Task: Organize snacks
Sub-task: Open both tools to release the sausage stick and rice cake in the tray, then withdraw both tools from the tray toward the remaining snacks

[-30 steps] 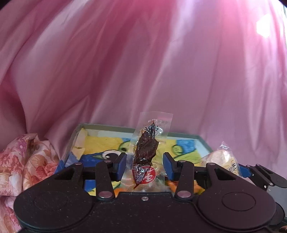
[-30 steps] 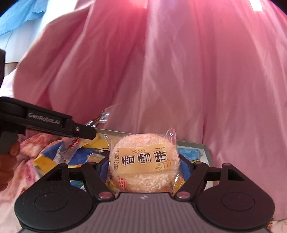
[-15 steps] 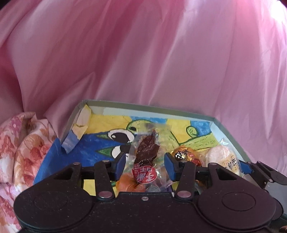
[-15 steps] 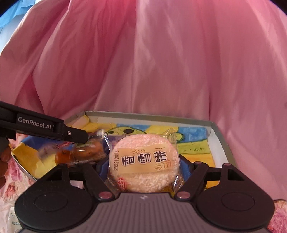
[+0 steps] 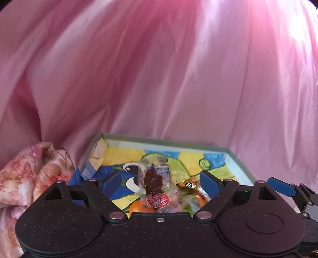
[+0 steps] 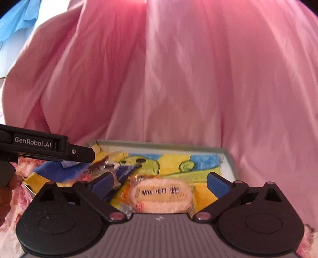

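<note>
Both grippers' jaws have just been opening: left gripper (image 5: 159, 179) releases the dried-meat packet (image 5: 154, 181), right gripper (image 6: 159, 181) the rice cracker (image 6: 161, 195). Both snacks drop into the painted box (image 5: 159, 139), untouched by pads. Remaining loose snacks not visible.

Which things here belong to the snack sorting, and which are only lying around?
For the job:
- shallow green-rimmed box with a painted bottom
- dark dried snack in a clear wrapper
- round pale rice cracker in a clear packet
- gold-wrapped candy
- left tongs and right tongs, both open

Lying about:
- pink satin cloth
- floral fabric
- blue sheet
</note>
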The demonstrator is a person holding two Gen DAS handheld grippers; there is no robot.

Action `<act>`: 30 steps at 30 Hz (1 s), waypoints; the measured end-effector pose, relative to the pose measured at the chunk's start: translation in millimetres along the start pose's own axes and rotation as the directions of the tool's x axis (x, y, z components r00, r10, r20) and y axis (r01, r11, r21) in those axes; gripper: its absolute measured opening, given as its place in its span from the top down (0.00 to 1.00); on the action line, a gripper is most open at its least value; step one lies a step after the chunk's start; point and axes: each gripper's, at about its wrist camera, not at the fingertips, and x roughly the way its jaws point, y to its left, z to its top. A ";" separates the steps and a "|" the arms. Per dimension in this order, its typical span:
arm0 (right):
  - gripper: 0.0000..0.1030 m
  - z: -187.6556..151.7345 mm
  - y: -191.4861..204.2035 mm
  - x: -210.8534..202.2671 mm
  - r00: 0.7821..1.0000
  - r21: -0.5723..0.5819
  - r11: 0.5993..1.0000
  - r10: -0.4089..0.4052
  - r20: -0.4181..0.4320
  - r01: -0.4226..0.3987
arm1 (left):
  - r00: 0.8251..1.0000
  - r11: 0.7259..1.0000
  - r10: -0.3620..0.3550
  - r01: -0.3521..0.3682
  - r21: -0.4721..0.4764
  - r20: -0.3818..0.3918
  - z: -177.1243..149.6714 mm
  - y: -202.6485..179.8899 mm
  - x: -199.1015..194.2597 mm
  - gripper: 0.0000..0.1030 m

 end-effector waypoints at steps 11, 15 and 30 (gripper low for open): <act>0.00 25.5 10.0 -74.9 0.996 -0.037 0.999 -0.019 0.086 0.022 | 0.996 1.000 0.017 -0.019 0.024 0.083 2.9 -11.4 -71.9 0.03; 0.00 28.7 15.7 -108.4 0.992 -0.040 0.999 -0.025 0.120 0.030 | 0.996 0.999 0.016 -0.019 0.028 0.092 -7.7 -14.5 -98.5 0.02; 0.00 -6.5 34.4 -198.1 0.991 -0.031 0.998 -0.059 0.123 0.064 | 0.998 1.000 0.026 -0.025 -0.009 0.055 -72.0 -11.3 -180.2 0.01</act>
